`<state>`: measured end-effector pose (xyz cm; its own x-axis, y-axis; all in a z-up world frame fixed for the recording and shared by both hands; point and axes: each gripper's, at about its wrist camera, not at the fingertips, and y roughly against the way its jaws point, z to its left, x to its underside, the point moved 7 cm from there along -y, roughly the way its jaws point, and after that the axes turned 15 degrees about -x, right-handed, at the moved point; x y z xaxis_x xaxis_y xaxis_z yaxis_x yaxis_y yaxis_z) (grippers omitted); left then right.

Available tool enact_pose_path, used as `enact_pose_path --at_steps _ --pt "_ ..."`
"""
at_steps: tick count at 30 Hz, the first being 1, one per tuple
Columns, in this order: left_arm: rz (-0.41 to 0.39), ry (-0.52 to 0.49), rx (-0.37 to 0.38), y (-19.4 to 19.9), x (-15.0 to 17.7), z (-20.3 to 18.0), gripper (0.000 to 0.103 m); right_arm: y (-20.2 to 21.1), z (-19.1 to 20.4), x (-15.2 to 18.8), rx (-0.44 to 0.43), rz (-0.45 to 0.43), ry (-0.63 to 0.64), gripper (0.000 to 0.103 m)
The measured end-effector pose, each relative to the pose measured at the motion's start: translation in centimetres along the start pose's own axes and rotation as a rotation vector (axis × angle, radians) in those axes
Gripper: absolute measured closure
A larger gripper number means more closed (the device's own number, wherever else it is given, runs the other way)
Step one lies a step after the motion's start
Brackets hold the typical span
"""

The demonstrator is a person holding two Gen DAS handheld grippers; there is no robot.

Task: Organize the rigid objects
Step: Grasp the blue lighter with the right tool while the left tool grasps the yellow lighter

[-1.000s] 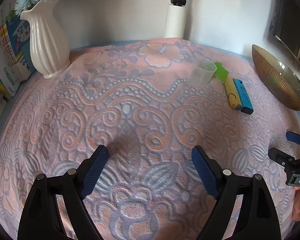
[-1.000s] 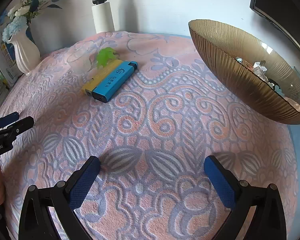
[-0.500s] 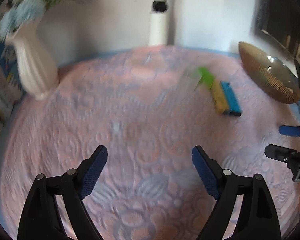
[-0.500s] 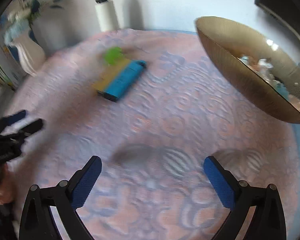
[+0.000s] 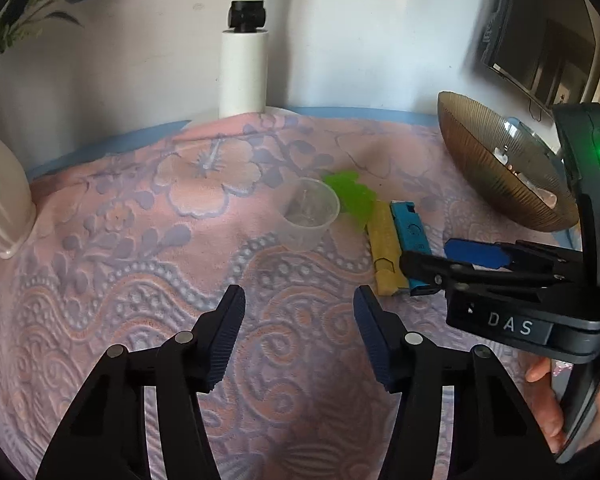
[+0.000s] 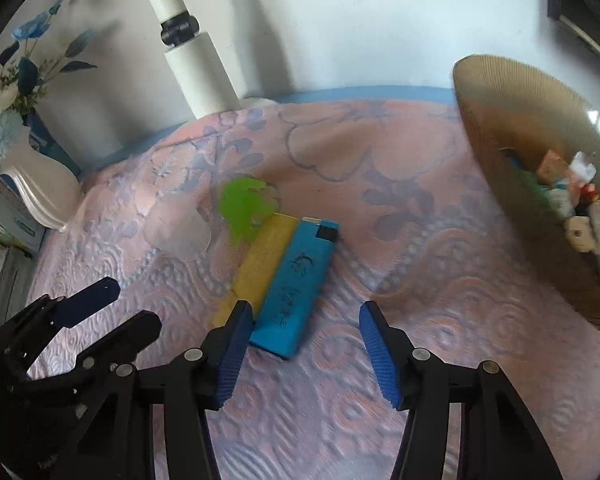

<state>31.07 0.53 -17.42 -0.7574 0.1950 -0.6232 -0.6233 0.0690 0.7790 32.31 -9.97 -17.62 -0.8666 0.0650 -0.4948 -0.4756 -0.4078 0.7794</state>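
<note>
A blue lighter [image 6: 298, 284] and a yellow lighter [image 6: 260, 268] lie side by side on the pink patterned cloth, with a green leaf-shaped piece [image 6: 246, 206] and a clear plastic cup [image 5: 310, 214] just beyond them. My right gripper [image 6: 302, 322] is open and empty, its jaws just short of the blue lighter's near end. My left gripper [image 5: 298, 312] is open and empty, low over the cloth, short of the cup. In the left wrist view the lighters [image 5: 412, 236] lie to the right, partly behind the right gripper [image 5: 444, 258].
A ribbed amber bowl [image 6: 512, 120] holding several small items stands at the right. A white vase [image 6: 40, 184] with blue flowers stands at the left. A white pole [image 5: 244, 64] rises at the cloth's far edge. A dark screen [image 5: 540, 52] hangs on the wall.
Both grippers have moved forward toward the cup and lighters. The right gripper now sits right at the blue lighter and fills the right of the left wrist view. Both jaws are narrower.
</note>
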Motion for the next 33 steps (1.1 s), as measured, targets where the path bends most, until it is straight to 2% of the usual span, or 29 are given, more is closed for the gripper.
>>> enact_pose_path --at_steps 4,8,11,12,14,16,17,20,23,24,26,29,33 --pt "0.008 0.019 0.018 0.0 0.1 0.4 0.049 0.5 -0.9 0.7 0.052 -0.017 -0.003 0.048" --pt "-0.021 -0.017 0.019 0.5 -0.4 -1.0 0.049 0.5 -1.0 1.3 0.136 -0.022 0.069 0.05" --pt "-0.029 0.001 0.026 0.5 -0.7 -1.4 0.049 -0.1 -0.5 0.7 0.166 -0.029 0.103 0.049" --pt "-0.022 0.002 0.028 0.3 -0.7 -1.4 0.049 -0.2 -0.6 0.4 0.162 -0.031 0.104 0.049" --pt "-0.012 -0.012 0.02 0.1 -0.6 -1.7 0.049 0.1 -1.2 0.1 0.141 -0.032 0.092 0.056" --pt "-0.012 -0.041 0.022 0.0 -0.5 -2.8 0.049 0.7 -1.9 0.4 0.137 -0.024 0.107 0.077" --pt "-0.013 -0.059 0.023 -0.1 -0.5 -3.7 0.049 1.1 -2.4 0.7 0.127 -0.018 0.109 0.079" --pt "-0.01 -0.108 0.007 -0.6 -0.7 -6.0 0.052 2.5 -4.0 1.6 0.07 -0.008 0.091 0.079" --pt "0.02 -0.144 -0.038 -2.4 -1.3 -8.1 0.068 3.3 -4.7 2.4 0.056 -0.011 0.099 0.079" --pt "0.02 -0.141 -0.05 -2.9 -1.6 -8.4 0.069 3.4 -4.7 2.5 0.052 -0.016 0.105 0.079" --pt "0.003 -0.141 -0.055 -2.9 -1.8 -8.7 0.082 3.5 -4.5 2.8 0.066 -0.015 0.126 0.079" --pt "0.0 -0.154 -0.047 -1.8 -0.7 -8.5 0.082 4.0 -3.5 4.2 0.085 0.002 0.185 0.079" --pt "0.023 -0.104 0.021 0.9 2.8 -7.3 0.082 5.4 -2.7 6.7 0.019 0.027 0.214 0.079"
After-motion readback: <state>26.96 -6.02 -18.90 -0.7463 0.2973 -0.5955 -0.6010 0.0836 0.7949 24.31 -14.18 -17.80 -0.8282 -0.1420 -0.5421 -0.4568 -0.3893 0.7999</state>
